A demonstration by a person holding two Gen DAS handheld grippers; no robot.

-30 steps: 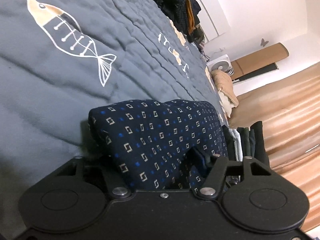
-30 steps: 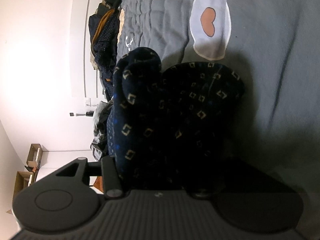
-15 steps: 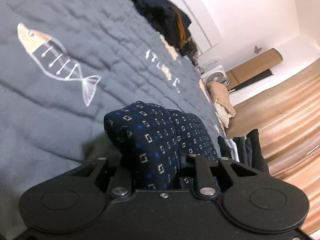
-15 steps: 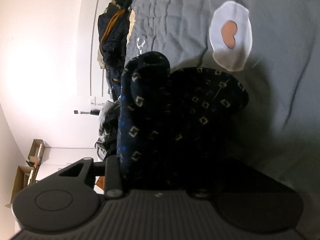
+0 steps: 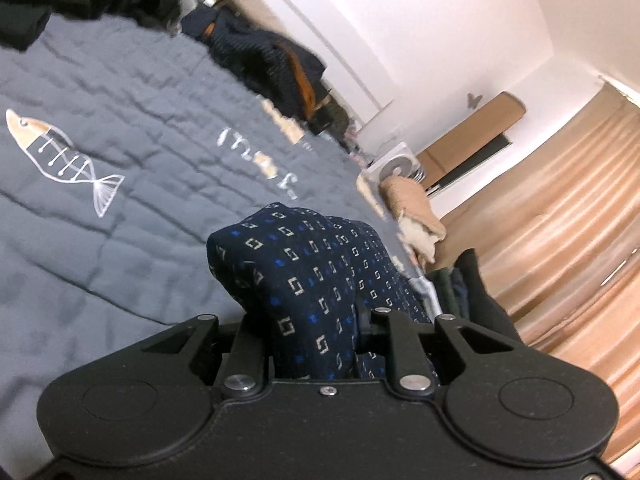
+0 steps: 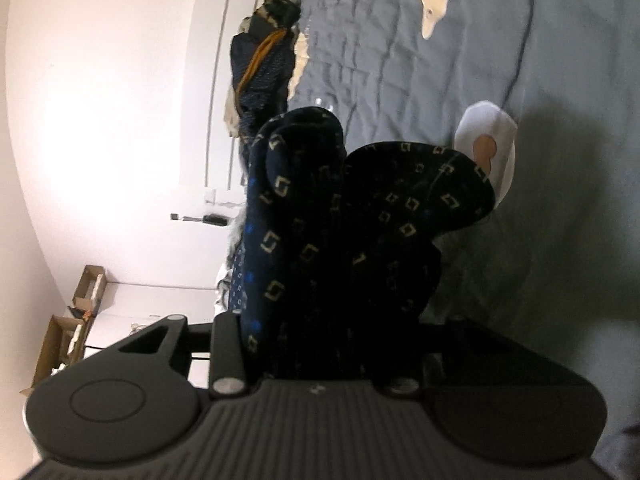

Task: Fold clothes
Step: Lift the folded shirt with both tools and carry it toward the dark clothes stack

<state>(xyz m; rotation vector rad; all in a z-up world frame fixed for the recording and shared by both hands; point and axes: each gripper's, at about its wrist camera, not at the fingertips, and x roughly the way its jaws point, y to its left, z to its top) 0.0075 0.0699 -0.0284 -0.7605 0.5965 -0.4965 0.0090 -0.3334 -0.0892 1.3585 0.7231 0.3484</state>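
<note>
Navy square-patterned folded garment (image 5: 304, 280), qty 1, was bunched above grey quilted bedspread (image 5: 120, 184), long axis running away from cameras. Grippers, qty 2: left gripper (image 5: 316, 344) and right gripper (image 6: 316, 344) each narrowly clamped on it.

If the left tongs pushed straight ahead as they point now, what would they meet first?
The left tongs already grip the patterned garment, so that comes first; beyond its bunched end, probably the grey quilt, though depth is unclear.

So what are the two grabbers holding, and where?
Both the left gripper and right gripper pinch bunched folds of one navy patterned garment.
</note>
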